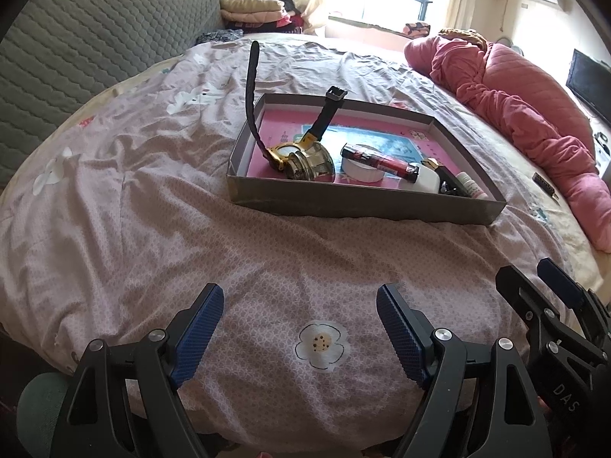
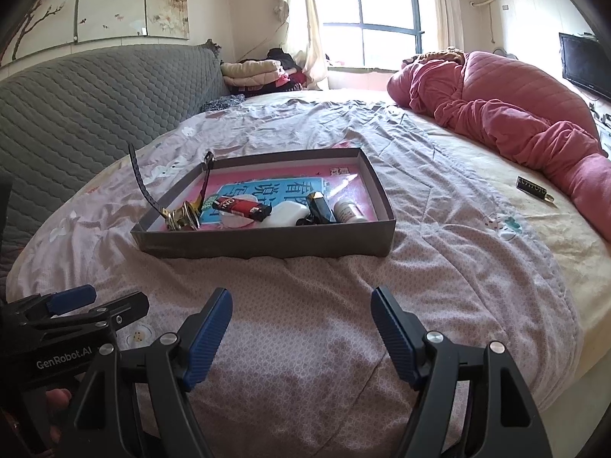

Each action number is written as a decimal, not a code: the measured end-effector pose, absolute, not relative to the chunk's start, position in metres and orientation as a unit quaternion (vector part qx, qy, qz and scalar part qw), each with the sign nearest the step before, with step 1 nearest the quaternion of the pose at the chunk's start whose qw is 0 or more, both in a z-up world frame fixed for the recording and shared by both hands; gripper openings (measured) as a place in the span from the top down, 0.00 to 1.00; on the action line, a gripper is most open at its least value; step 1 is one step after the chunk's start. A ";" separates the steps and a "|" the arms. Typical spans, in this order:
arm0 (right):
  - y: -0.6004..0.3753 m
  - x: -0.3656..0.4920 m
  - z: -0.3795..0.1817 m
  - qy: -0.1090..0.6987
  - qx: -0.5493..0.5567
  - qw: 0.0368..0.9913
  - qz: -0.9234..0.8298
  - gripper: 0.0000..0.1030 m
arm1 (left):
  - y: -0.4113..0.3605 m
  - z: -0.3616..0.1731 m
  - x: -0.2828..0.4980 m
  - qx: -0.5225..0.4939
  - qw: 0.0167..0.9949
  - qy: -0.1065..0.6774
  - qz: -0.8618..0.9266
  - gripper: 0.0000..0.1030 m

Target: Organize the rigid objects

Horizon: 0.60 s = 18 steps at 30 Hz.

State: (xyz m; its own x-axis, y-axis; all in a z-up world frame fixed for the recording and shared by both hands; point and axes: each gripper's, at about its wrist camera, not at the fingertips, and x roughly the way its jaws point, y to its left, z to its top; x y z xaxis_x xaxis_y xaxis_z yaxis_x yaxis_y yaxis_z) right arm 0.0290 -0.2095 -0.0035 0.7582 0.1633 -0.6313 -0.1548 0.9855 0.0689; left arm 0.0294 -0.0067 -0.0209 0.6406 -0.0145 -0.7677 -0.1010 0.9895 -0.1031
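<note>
Both grippers, left (image 1: pixel 299 305) and right (image 2: pixel 301 309), hover with jaws wide over bare bedspread (image 1: pixel 267 252); beyond, a shallow box (image 2: pixel 263 242) crowds overlapping items, labels unreadable.

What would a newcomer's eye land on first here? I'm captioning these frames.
Probably the shallow grey cardboard tray mid-bed, crowded along its near edge with small things, a gold watch with a black strap leftmost. Next, the rumpled pink quilt heaped along the bed's right side, beneath the bright window.
</note>
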 end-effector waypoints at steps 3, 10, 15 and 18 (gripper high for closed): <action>-0.209 0.029 -0.004 0.337 0.006 0.937 0.085 0.28 | -0.007 -0.023 0.029 -0.064 0.902 0.425 0.025 0.19; -0.210 0.035 -0.009 0.346 0.011 0.935 0.083 0.28 | -0.010 -0.025 0.032 -0.060 0.903 0.425 0.024 0.19; -0.210 0.037 -0.011 0.347 0.011 0.934 0.083 0.28 | -0.008 -0.027 0.034 -0.062 0.902 0.426 0.025 0.19; -0.209 0.037 -0.012 0.349 0.010 0.933 0.084 0.28 | -0.008 -0.029 0.035 -0.060 0.901 0.428 0.029 0.19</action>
State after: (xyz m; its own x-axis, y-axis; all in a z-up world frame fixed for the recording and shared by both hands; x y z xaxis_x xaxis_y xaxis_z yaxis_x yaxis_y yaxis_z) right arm 0.0371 -0.2091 -0.0116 0.7425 0.1642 -0.6494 -0.1497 0.9856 0.0780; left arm 0.0348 -0.0079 -0.0287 0.6322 0.0012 -0.7748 -0.1039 0.9911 -0.0833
